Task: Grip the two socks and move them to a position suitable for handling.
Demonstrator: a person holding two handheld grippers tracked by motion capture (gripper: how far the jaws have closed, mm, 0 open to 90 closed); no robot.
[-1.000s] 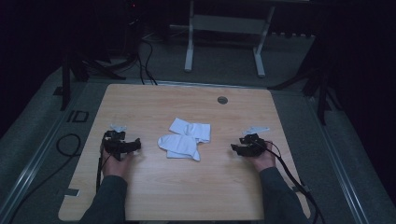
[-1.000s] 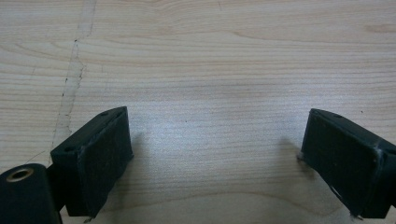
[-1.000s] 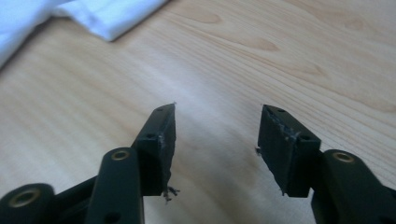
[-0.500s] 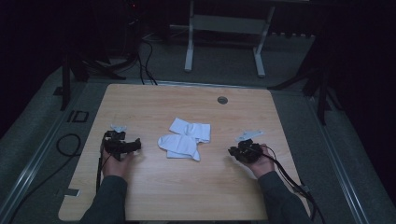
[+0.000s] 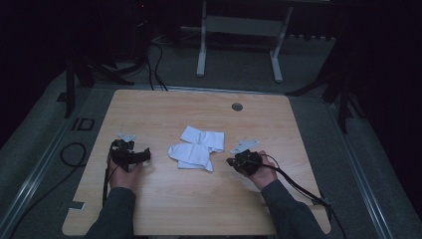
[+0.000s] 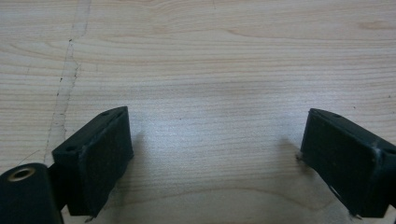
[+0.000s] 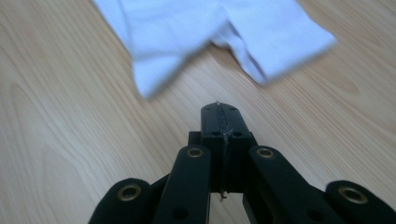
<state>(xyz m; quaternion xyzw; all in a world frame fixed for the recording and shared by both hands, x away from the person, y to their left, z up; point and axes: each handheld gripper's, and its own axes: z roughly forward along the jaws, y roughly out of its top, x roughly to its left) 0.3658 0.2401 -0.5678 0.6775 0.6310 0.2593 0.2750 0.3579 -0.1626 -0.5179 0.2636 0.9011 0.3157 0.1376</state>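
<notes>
A crumpled white cloth (image 5: 197, 147) lies in the middle of the wooden table (image 5: 199, 209). My left gripper (image 5: 145, 155) rests on the table to the cloth's left, open, with bare wood between its wide-apart black fingers (image 6: 95, 158). My right gripper (image 5: 231, 162) sits to the cloth's right and points toward it. In the right gripper view its jaws are pressed together on nothing at the gripper (image 7: 220, 112), a short way from the cloth's (image 7: 210, 32) nearest edge.
A small round grey cable port (image 5: 237, 106) is set into the table near its far edge. Cables (image 5: 293, 181) trail from both grippers over the near edge. A white metal stand (image 5: 239, 30) is on the floor beyond the table.
The right gripper has moved left and toward me, closer to the cloth. The left gripper has stayed where it was.
</notes>
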